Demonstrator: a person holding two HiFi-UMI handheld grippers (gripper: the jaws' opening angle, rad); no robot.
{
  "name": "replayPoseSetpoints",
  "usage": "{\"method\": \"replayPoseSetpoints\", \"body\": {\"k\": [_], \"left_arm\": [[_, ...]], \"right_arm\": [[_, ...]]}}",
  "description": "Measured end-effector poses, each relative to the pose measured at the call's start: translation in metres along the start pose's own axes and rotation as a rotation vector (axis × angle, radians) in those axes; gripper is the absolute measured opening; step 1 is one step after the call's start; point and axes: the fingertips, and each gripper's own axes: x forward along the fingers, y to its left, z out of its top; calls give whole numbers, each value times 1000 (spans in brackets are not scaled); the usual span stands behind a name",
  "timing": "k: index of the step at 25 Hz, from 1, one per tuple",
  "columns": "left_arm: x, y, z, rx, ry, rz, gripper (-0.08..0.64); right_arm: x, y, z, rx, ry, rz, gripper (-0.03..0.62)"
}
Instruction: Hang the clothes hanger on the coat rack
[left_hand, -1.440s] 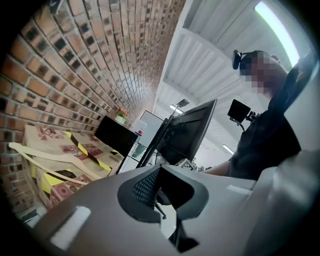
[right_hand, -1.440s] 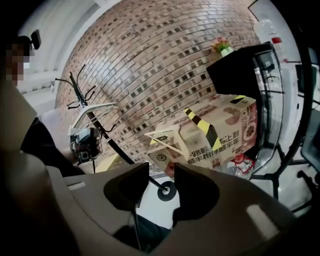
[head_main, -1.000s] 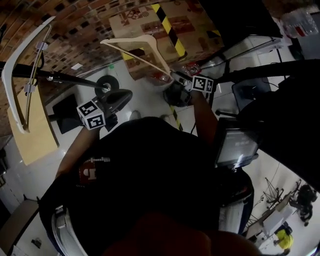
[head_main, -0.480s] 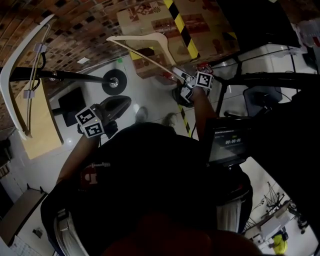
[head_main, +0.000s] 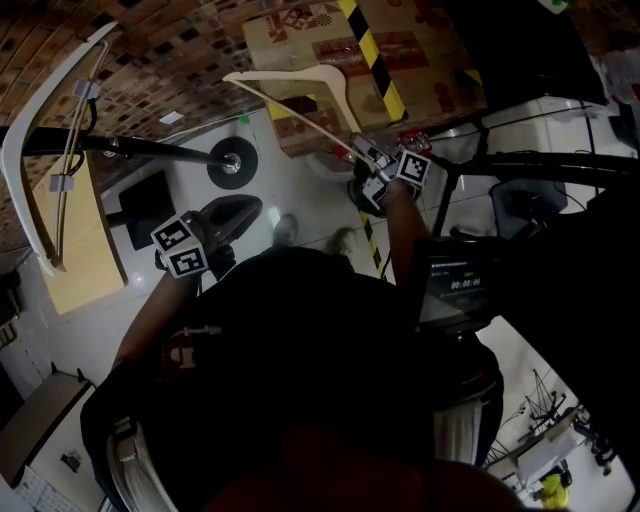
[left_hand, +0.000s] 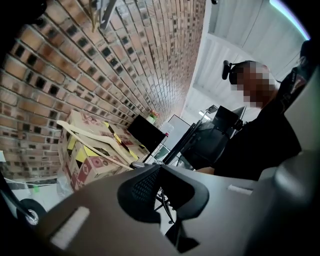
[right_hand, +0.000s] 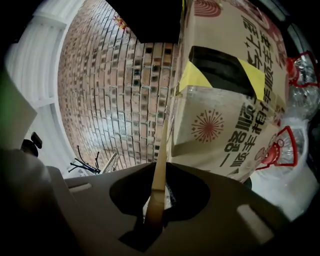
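Upper left: rack rod (head_main: 150, 150), level. Hanger (head_main: 290, 92) runs up-left from right gripper (head_main: 365, 160), whose jaws have just closed onto its end. The rod lies further left. Left gripper (head_main: 238, 210): jaws together, empty, nearer the rod.

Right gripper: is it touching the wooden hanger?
Touching. The right gripper view shows the right gripper, its jaws having just closed, pinching the wooden hanger between them.
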Motion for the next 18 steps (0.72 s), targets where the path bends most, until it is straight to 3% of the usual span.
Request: {"method": "replayPoseSetpoints", "body": {"k": [9, 18], "left_arm": [[4, -20, 8, 17, -28, -33, -3], [20, -65, 34, 90, -145, -50, -5]], "right_arm": [[-32, 65, -11, -12, -44, 49, 64], [-60, 191, 8, -200, -75, 108, 64]]}}
